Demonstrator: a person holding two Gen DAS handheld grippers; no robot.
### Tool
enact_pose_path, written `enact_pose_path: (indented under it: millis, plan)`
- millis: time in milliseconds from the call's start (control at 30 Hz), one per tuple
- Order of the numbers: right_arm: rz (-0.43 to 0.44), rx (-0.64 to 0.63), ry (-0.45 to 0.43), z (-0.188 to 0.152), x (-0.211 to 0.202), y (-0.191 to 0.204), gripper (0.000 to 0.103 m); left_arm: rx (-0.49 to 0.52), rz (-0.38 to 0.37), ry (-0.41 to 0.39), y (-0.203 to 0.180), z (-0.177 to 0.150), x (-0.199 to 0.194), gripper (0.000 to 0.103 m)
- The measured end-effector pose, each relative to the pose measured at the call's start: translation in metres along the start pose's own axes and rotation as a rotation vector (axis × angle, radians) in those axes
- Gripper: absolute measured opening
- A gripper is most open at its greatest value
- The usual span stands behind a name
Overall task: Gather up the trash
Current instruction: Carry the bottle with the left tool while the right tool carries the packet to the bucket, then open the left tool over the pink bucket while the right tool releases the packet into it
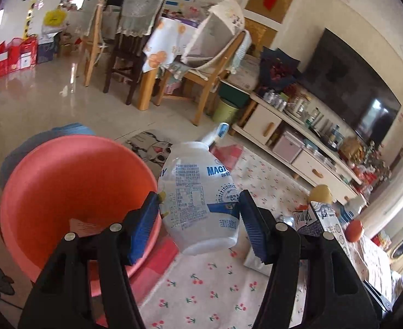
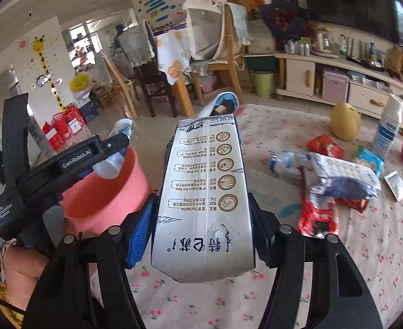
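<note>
Beside pink basin (image 1: 72, 181), left fingers (image 1: 152, 213) clamp bottle (image 1: 198, 197); right fingers (image 2: 143, 222) clamp carton (image 2: 206, 192), far pad hidden.

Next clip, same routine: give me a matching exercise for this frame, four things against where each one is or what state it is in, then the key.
Things
1. white plastic bottle
2. milk carton
3. pink basin
4. yellow pear

Places or states
A. gripped in the right claw
B. resting on the cherry-print tablecloth
C. gripped in the left claw
D. beside the table edge, a scrap of paper inside

Pairs: 1-C, 2-A, 3-D, 4-B
</note>
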State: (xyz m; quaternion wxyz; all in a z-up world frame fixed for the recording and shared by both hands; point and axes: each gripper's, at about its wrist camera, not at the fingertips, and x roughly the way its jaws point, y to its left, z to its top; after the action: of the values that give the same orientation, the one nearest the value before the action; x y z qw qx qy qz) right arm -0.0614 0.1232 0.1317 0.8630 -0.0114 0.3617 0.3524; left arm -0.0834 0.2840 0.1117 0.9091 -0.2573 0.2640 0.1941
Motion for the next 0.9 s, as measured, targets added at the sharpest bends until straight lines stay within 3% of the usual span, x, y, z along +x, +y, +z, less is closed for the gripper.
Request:
enact_pose_path:
  millis: [200,500,667,733,800,900]
  plan:
    - [0.095,-0.110,0.031,0.028,0.045,0.065,0.064,-0.178,0.125,-0.012,0.062,0.022,0.006,0.062]
    - [0.163,-0.191,0.096,0.034,0.110,0.122,0.064,-0.388,0.212,0.016,0.132,0.035,0.017,0.062]
    - [0.161,-0.236,0.141,0.025,0.136,0.135,0.065,-0.420,0.237,0.026,0.144,0.033,0.016,0.064]
    - [0.157,-0.238,0.146,0.021,0.139,0.135,0.074,-0.407,0.261,0.024,0.144,0.034,0.017,0.076]
    - [0.144,-0.233,0.135,0.017,0.135,0.131,0.087,-0.398,0.265,0.020,0.142,0.035,0.017,0.080]
    - [0.123,-0.216,0.128,0.011,0.127,0.120,0.089,-0.374,0.275,0.014,0.140,0.036,0.016,0.085]
